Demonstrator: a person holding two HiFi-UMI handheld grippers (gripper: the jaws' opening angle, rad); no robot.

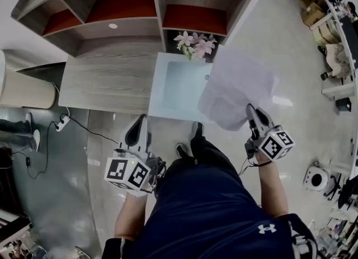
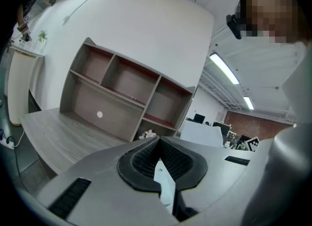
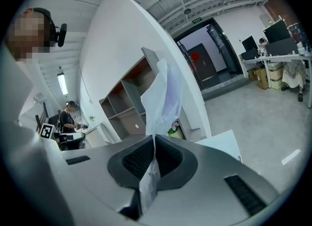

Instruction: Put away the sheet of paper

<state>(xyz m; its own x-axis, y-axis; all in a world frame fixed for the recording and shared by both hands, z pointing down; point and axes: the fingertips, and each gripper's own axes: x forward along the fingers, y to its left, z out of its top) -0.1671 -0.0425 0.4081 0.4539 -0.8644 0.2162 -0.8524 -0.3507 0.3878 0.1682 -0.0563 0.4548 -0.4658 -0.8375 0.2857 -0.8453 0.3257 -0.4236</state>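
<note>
Right gripper [image 1: 250, 111] is being held clamped on the sheet of paper [image 1: 238, 87] at its near edge — sheet rising forward over the white tray [image 1: 159, 84], shelf [image 1: 126, 26] beyond; left gripper [image 1: 137, 130], closed and empty, is being held farther back.

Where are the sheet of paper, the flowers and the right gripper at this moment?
sheet of paper [image 1: 238, 87]: head view, middle of the sheet.
flowers [image 1: 194, 43]: head view, on the pink blooms.
right gripper [image 1: 251, 111]: head view, between its fingertips, at the sheet's lower edge.
</note>
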